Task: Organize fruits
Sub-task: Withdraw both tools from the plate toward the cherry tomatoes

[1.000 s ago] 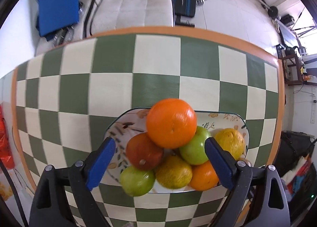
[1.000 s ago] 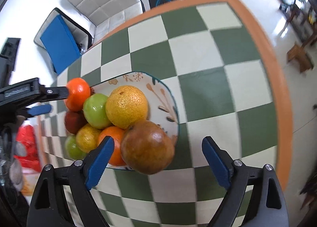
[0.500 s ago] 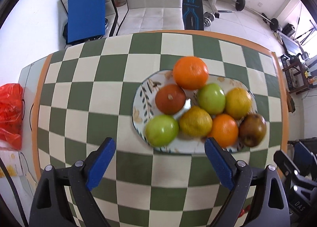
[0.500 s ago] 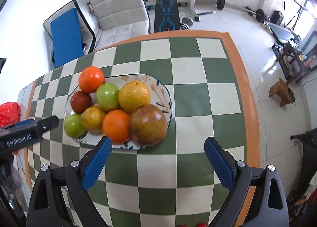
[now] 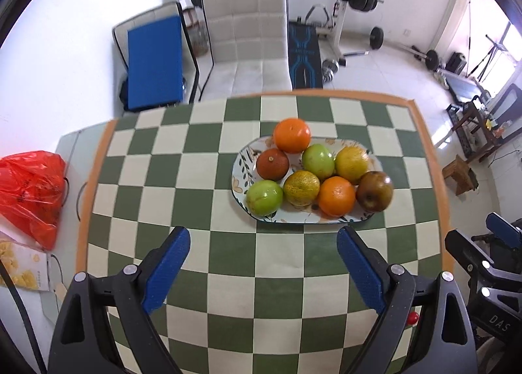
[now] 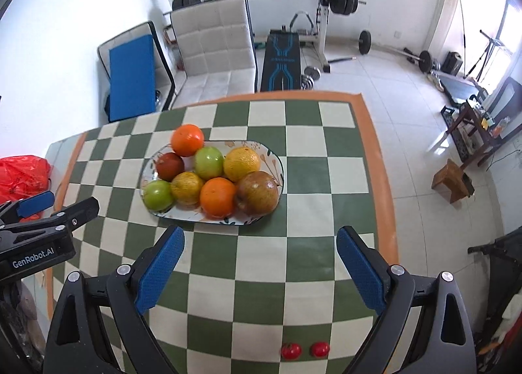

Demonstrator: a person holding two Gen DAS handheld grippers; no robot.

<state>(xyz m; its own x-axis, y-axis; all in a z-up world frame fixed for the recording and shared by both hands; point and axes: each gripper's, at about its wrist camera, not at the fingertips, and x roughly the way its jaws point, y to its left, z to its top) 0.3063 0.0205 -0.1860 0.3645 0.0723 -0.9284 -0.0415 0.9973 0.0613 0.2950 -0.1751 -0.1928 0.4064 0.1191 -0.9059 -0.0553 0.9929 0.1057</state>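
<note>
The oval floral plate holding 8 fruits lies ahead of the empty, wide-open left gripper and right gripper.

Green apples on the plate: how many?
2. One green apple sits at the plate's near-left end; the other green apple sits mid-plate in the back row. None seem hidden.

We see a table covered by a green and cream checked cloth with an orange border. On it, toward the far right in the left wrist view, rests an oval patterned plate piled with fruit. In the right wrist view, two small red fruits lie side by side, just apart, directly on the cloth near the closest edge, well apart from the plate. At the table's left end sits a red plastic bag.
</note>
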